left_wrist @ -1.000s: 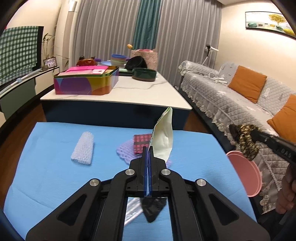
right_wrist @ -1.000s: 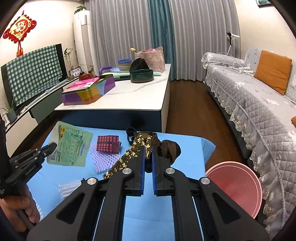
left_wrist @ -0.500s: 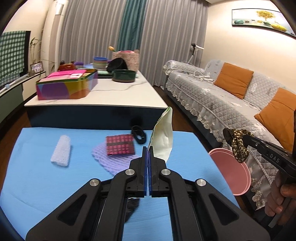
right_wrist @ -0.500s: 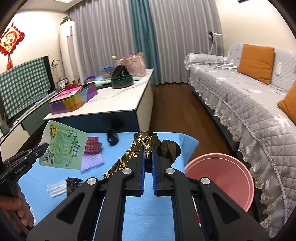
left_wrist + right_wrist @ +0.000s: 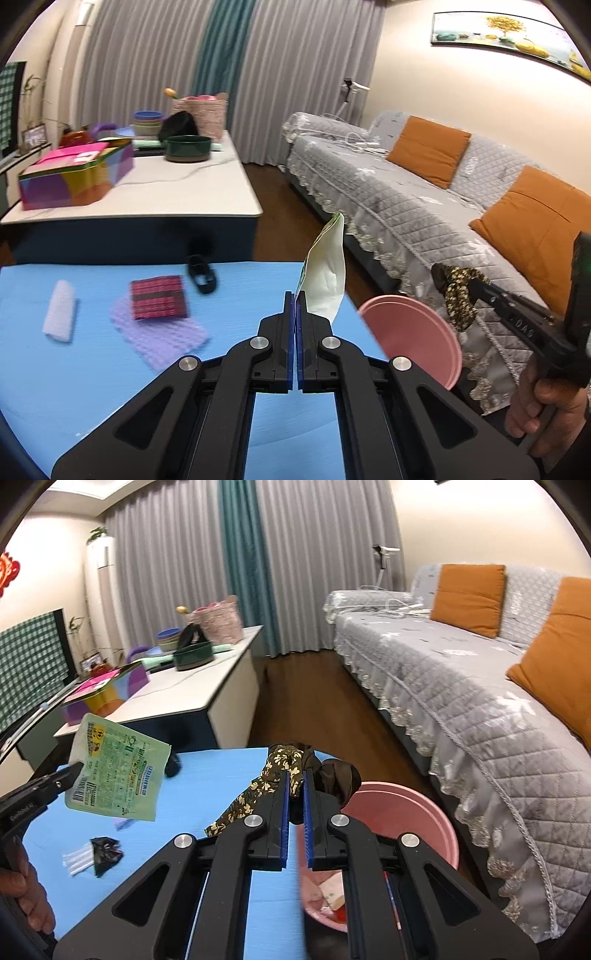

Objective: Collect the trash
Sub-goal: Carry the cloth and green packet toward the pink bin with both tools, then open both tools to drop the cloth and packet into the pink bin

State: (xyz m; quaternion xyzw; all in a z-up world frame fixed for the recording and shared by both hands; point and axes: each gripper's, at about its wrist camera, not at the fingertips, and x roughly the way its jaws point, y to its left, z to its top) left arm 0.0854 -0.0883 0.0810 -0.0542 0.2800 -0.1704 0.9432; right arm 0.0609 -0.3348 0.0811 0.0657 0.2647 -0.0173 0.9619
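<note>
My left gripper (image 5: pixel 296 295) is shut on a green-printed, white-backed pouch (image 5: pixel 325 273), held upright over the blue table's right edge; the pouch also shows in the right wrist view (image 5: pixel 118 771). My right gripper (image 5: pixel 295 775) is shut on a brown floral fabric scrunchie (image 5: pixel 280 768), held above the pink bin (image 5: pixel 406 812). In the left wrist view the scrunchie (image 5: pixel 458 291) hangs just right of the bin (image 5: pixel 413 332). The bin holds some scraps.
On the blue table (image 5: pixel 55 369) lie a white foam sleeve (image 5: pixel 59 310), a purple foam net (image 5: pixel 162 332) under a red checked packet (image 5: pixel 159 297), a black clip (image 5: pixel 201 275), a black scrap (image 5: pixel 105 853) and clear wrappers (image 5: pixel 77 862). A sofa (image 5: pixel 480 701) stands right.
Both grippers have swung to the right with their loads. The pink bin has come closer, and the scrunchie now hangs over its rim.
</note>
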